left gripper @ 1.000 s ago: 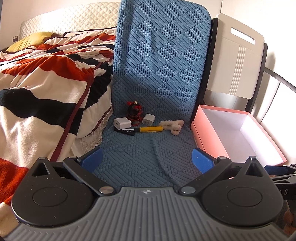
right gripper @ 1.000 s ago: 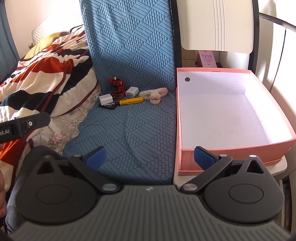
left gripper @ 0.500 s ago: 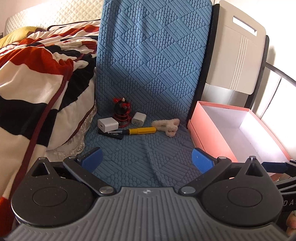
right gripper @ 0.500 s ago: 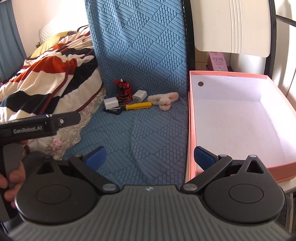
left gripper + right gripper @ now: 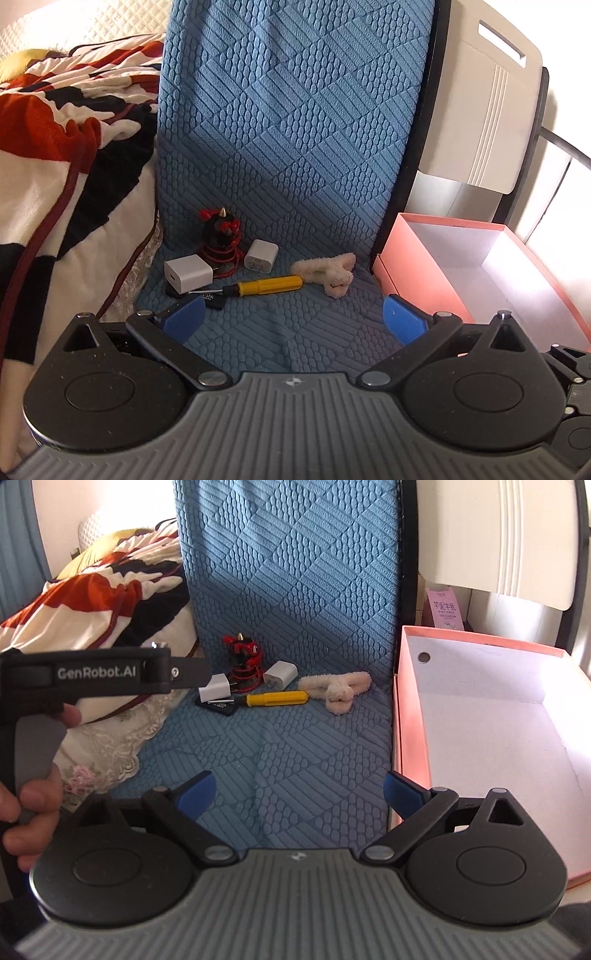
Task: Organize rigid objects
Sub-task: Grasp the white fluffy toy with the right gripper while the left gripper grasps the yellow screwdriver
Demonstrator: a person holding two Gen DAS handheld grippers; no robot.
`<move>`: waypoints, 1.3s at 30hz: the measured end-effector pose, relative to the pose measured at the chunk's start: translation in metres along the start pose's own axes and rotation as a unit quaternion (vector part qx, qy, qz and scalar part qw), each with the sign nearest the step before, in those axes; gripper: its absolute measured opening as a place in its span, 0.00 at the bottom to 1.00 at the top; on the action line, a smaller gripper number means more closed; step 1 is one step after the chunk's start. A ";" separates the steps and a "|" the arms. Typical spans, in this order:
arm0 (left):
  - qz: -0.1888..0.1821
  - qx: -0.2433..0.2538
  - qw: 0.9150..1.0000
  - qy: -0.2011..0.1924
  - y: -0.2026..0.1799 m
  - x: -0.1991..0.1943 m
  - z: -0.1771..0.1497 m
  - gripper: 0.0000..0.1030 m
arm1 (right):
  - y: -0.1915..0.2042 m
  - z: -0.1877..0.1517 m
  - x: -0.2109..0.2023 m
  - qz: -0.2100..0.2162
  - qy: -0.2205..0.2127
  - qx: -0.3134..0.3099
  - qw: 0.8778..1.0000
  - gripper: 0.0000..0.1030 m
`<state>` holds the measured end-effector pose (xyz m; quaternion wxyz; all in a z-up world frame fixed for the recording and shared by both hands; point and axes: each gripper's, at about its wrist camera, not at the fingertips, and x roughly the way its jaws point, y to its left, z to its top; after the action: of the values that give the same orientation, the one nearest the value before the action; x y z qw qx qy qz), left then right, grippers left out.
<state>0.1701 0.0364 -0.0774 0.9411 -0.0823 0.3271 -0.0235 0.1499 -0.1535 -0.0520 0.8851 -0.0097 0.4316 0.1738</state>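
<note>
A: Claw status?
B: Left claw (image 5: 291, 319) and right claw (image 5: 299, 794) both spread apart, empty; the right's jaws have just narrowed slightly.
A: Progress?
B: None yet. Yellow screwdriver (image 5: 264, 286) and white chargers (image 5: 189, 274) lie on the blue mat (image 5: 295, 147); pink box (image 5: 491, 716) is empty.

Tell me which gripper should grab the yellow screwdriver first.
Left, probably: the left gripper is open and points at the yellow screwdriver, nearer it than the right gripper, which sits by the pink box.

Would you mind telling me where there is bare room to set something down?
The pink box is bare inside. The blue mat is free between the grippers and the yellow screwdriver. Crowded: chargers, toy and fluffy clip behind it.
</note>
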 end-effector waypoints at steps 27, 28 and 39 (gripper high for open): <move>0.000 0.027 0.997 0.076 0.044 0.139 0.005 1.00 | 0.002 0.024 0.112 -0.033 -0.009 -0.069 0.997 0.46; 0.006 0.028 0.996 0.082 0.044 0.146 0.006 1.00 | -0.001 0.026 0.117 -0.033 -0.008 -0.066 0.997 0.46; -0.017 0.034 0.993 0.108 0.058 0.185 0.028 0.99 | -0.014 0.049 0.159 -0.043 -0.002 -0.059 0.997 0.46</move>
<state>0.3323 0.0787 -0.1792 0.9019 -0.0523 0.4247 -0.0591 0.2817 -0.1106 -0.1446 0.8904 -0.0797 0.4183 0.1610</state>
